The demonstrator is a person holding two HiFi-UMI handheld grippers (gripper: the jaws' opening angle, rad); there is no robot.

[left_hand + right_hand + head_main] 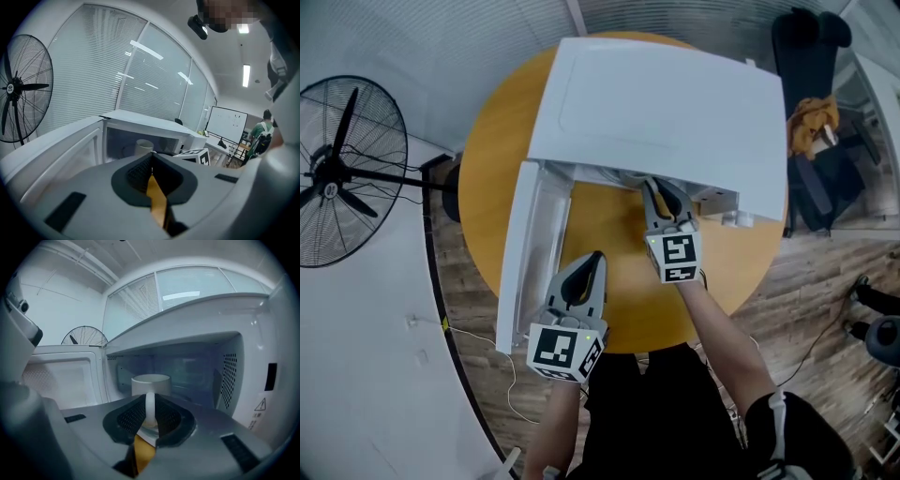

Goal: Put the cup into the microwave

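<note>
One camera, the right gripper view, shows the right claw [150,404] pinching the cup [150,383] by its handle inside the microwave [234,362]; the left claw [596,258] hovers closed.

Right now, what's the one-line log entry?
right tongs: shut on white cup handle | location: open microwave cavity | left tongs: shut, empty

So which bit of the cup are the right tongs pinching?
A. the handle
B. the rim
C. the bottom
A: the right gripper view shows the right tongs closed on the handle of the cup, whose rim and body stand free beyond them, facing the open microwave.
</note>
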